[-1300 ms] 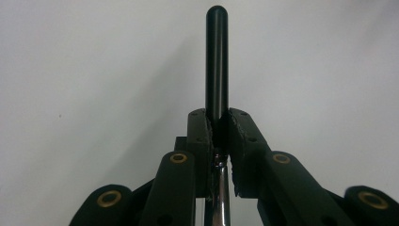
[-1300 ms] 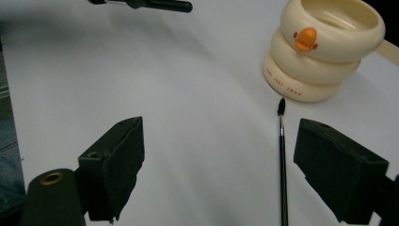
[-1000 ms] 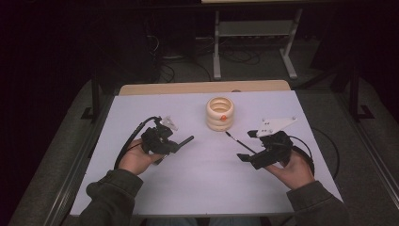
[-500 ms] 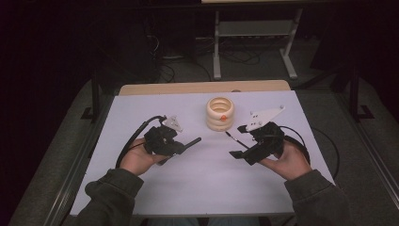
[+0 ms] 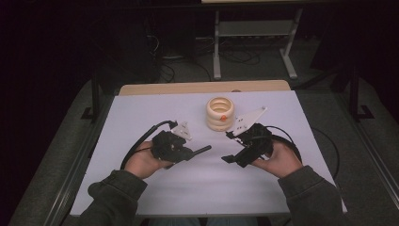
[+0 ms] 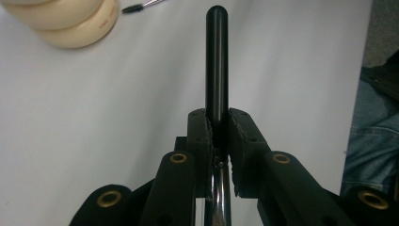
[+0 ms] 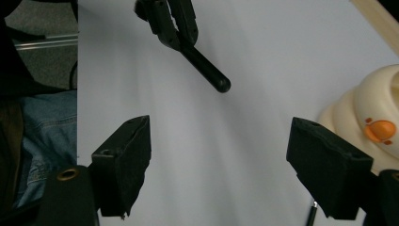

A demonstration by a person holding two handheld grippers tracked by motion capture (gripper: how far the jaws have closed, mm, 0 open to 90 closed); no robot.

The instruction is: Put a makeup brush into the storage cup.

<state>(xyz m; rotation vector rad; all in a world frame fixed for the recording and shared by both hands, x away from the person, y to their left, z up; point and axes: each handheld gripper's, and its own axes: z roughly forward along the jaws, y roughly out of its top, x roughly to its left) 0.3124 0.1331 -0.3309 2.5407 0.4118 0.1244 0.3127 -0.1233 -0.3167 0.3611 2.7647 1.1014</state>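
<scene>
Rod [image 6: 217, 61], black, slim and round-tipped, juts straight ahead of the left gripper [image 5: 188, 153], whose jaws are clamped on its near end. It looks light, rigid and smooth, so likely slippery; the free tip is the place for a second hold. Ahead and to the rod's left stands the cream ring stack [image 5: 219, 114]. The right gripper [image 5: 229, 147], jaws spread wide and empty, faces the rod tip across the white table [image 5: 141, 113]. Compared with half a second ago, the right gripper sits closer to the rod tip.
</scene>
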